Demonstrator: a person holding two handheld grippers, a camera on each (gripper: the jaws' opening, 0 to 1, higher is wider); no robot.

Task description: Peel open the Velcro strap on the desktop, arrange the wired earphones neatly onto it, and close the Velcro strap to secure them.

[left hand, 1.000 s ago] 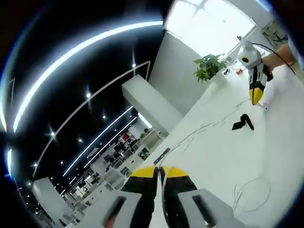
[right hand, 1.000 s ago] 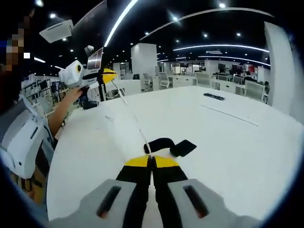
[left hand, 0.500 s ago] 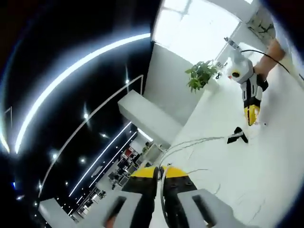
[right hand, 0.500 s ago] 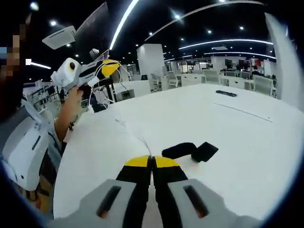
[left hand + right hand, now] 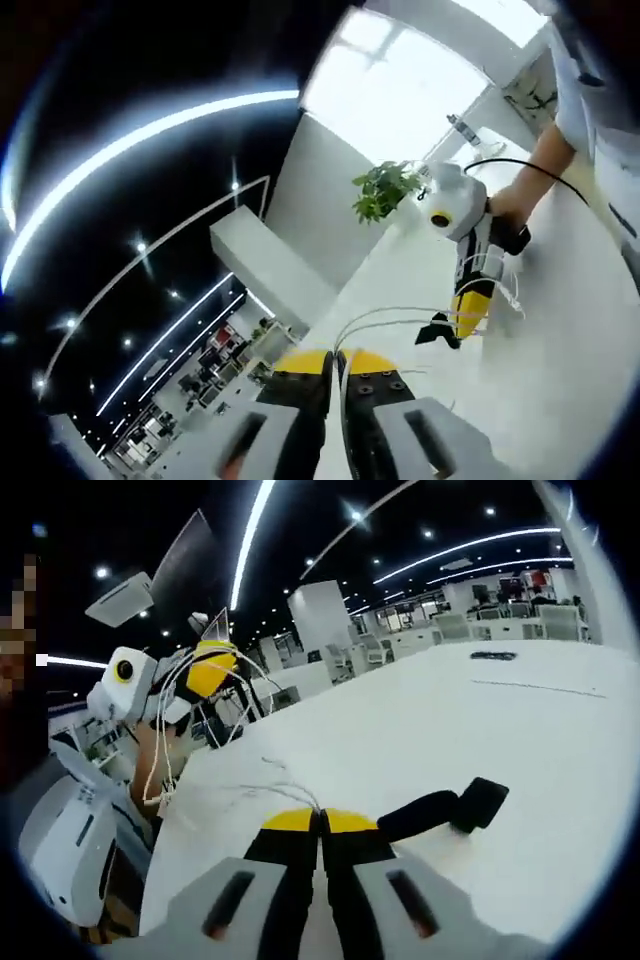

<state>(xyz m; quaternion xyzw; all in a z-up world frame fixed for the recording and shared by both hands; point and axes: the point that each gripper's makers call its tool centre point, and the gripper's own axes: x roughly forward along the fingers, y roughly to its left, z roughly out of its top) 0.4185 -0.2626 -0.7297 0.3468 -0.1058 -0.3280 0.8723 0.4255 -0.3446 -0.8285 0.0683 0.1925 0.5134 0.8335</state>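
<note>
You hold both grippers clenched on the earphones (image 5: 205, 745), left gripper (image 5: 212, 670) raised at ten o'clock, right gripper (image 5: 320, 822) low on the table (image 5: 560, 740), so the cord gathers in loops, probably for laying onto the strap (image 5: 440, 810) at two o'clock.

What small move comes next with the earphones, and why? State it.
Probably bring the left gripper down toward the Velcro strap. White earphone wire hangs looped from its shut jaws above the desk, while the right gripper, also shut on wire, sits beside the strap lying open.
</note>
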